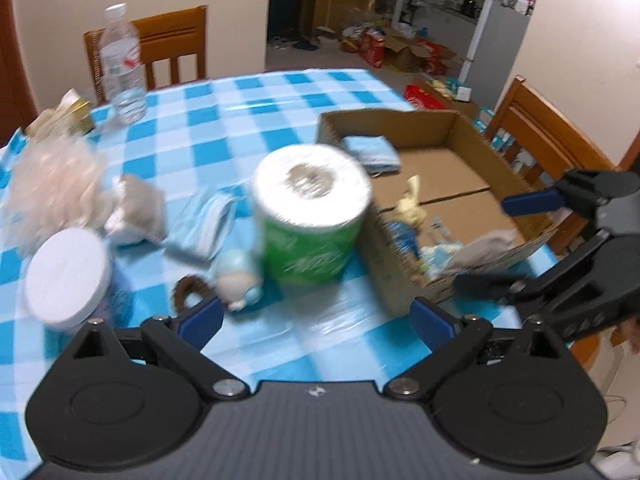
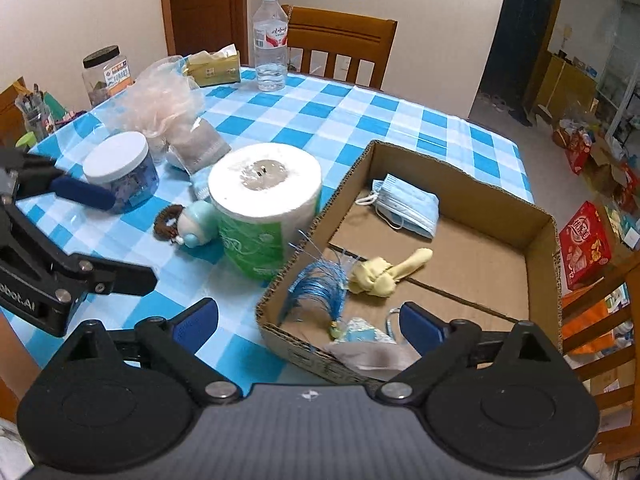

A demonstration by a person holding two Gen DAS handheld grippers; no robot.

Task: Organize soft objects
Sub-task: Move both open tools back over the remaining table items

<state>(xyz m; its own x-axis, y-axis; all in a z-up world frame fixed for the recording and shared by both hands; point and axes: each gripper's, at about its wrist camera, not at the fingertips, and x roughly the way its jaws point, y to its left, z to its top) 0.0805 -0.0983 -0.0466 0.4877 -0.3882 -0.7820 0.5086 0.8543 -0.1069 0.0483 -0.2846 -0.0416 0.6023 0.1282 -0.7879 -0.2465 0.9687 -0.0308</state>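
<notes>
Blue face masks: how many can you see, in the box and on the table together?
2. One folded blue face mask lies in the cardboard box; another lies on the table behind the toilet roll. More may be hidden.

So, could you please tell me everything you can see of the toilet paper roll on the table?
The toilet paper roll is a fat white roll standing upright on the checked tablecloth, its greyish core end facing up. A green printed wrapper covers its lower side. It looks soft, full and unused. It stands right against the outer wall of the cardboard box, with a small pale blue plush toy resting against its other side. Neither gripper touches it.
</notes>
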